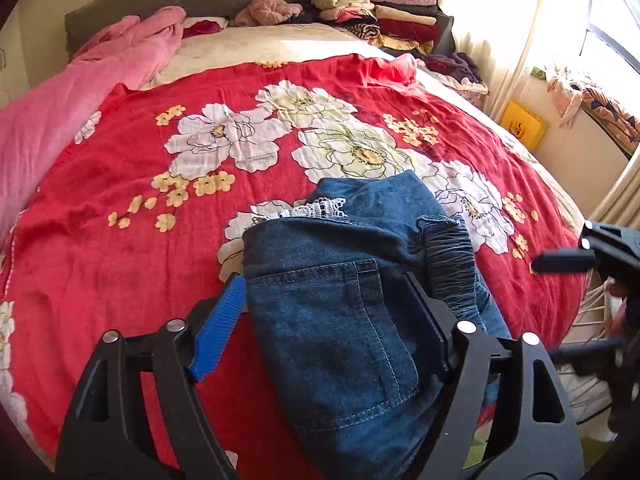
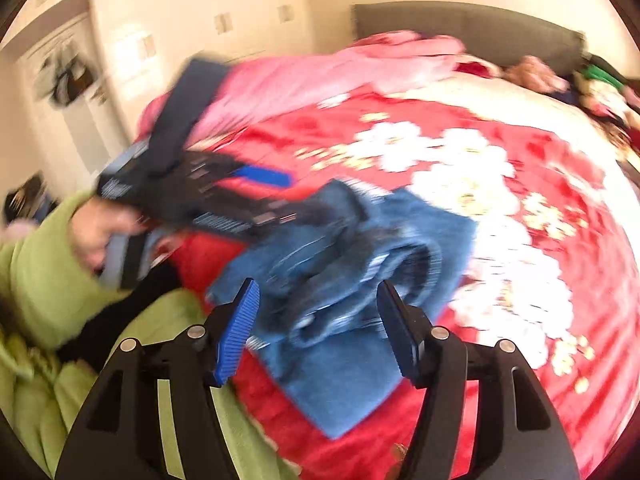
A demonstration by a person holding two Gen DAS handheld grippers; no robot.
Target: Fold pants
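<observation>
Folded blue denim pants (image 1: 344, 300) with a back pocket, an elastic waistband and white lace trim lie on the red floral bedspread (image 1: 160, 200). My left gripper (image 1: 320, 292) is open, its fingers on either side of the pants' near part, just above the cloth. My right gripper (image 2: 316, 296) is open and empty, above the pants' near edge (image 2: 360, 264); that view is blurred by motion. The left gripper also shows in the right wrist view (image 2: 256, 196), and the right gripper shows at the right edge of the left wrist view (image 1: 568, 260).
A pink blanket (image 1: 60, 112) lies along the bed's left side. Stacks of folded clothes (image 1: 372, 12) stand at the head of the bed. A curtain and window (image 1: 540, 20) are on the right. The person's green sleeve (image 2: 44, 276) is at the near left.
</observation>
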